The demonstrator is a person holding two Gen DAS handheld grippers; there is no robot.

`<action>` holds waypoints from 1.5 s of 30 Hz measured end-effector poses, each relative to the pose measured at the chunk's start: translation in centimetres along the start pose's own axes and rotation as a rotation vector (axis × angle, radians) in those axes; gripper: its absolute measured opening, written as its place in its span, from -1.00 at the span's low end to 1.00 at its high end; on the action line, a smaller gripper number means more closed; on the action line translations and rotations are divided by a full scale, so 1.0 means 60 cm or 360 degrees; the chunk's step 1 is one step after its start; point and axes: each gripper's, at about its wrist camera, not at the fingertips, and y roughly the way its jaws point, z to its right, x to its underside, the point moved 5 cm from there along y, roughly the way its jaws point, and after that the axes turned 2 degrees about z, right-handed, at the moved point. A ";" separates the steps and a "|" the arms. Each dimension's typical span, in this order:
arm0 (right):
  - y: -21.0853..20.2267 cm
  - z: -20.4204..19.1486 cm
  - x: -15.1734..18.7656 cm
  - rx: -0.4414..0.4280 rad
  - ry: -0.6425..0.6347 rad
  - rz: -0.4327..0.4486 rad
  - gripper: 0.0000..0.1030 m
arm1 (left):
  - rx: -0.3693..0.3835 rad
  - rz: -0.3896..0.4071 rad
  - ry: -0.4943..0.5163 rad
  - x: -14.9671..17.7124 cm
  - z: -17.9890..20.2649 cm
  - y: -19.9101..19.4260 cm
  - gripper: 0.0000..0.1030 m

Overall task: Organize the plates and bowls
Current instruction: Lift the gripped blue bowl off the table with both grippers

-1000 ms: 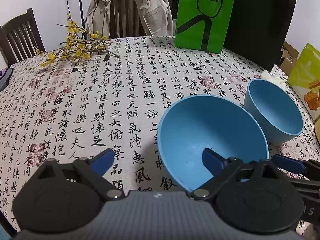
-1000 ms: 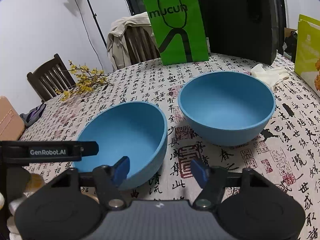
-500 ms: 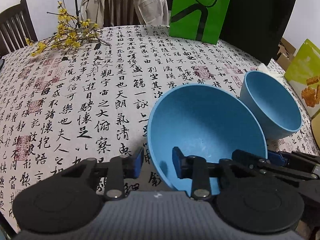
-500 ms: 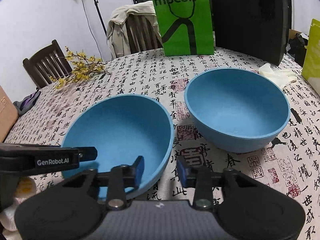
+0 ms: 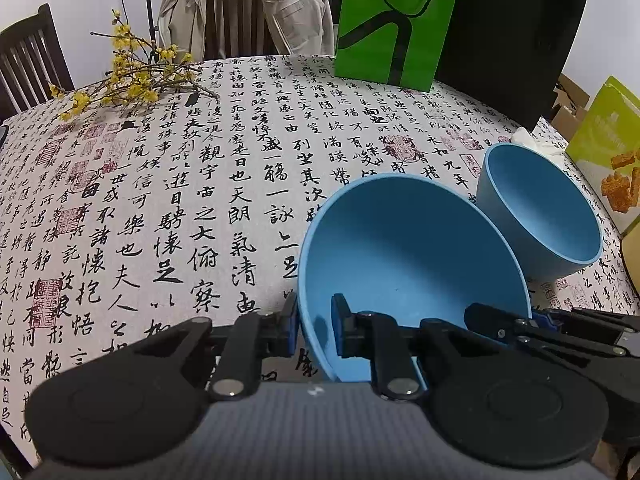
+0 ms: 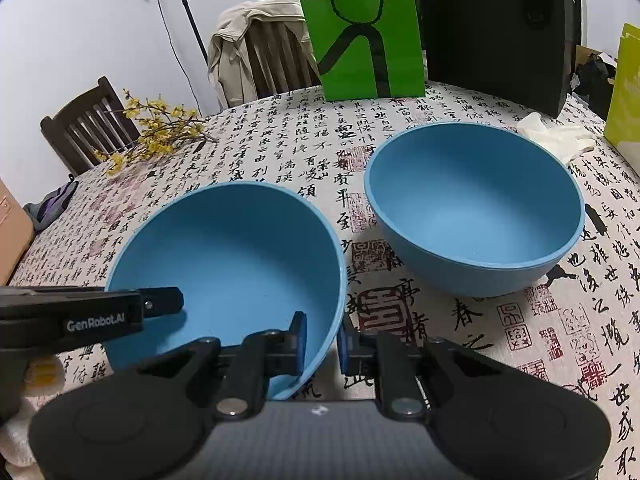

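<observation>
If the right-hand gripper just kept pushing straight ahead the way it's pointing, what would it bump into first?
The right gripper already pinches the near bowl by its rim, so that bowl goes along. Straight ahead, probably the tablecloth in the gap between the bowls, though the far bowl sits just to the right; depth is unclear.

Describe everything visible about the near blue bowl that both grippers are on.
The near bowl is plain matte blue, round and deep, plastic-looking and empty. It sits tilted on the tablecloth, apart from the second bowl. The left gripper and the right gripper each clamp its rim at opposite sides, one finger inside, one outside.
</observation>
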 end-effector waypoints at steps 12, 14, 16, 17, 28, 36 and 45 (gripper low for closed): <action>-0.004 -0.003 -0.002 -0.0003 0.0013 -0.0001 -0.70 | 0.0003 0.0013 -0.0013 0.001 -0.004 -0.010 -0.67; -0.007 -0.004 -0.002 -0.0003 0.0009 0.0009 -0.71 | 0.0004 0.0020 -0.0014 0.001 -0.004 -0.014 -0.67; -0.010 -0.005 -0.003 -0.0003 0.0005 0.0017 -0.70 | 0.0004 0.0028 -0.0016 0.001 -0.005 -0.018 -0.67; -0.013 -0.007 -0.002 -0.0003 0.0004 0.0021 -0.70 | 0.0004 0.0031 -0.0017 0.001 -0.005 -0.020 -0.67; -0.034 -0.018 -0.005 -0.0017 -0.0012 0.0057 -0.70 | -0.0006 0.0073 -0.0033 0.001 -0.010 -0.044 -0.67; -0.050 -0.028 -0.008 -0.0039 -0.0017 0.0086 -0.70 | -0.0014 0.0110 -0.0043 0.003 -0.016 -0.066 -0.67; -0.070 -0.045 -0.008 -0.0058 -0.0031 0.0118 -0.70 | -0.0021 0.0147 -0.0057 0.010 -0.028 -0.092 -0.67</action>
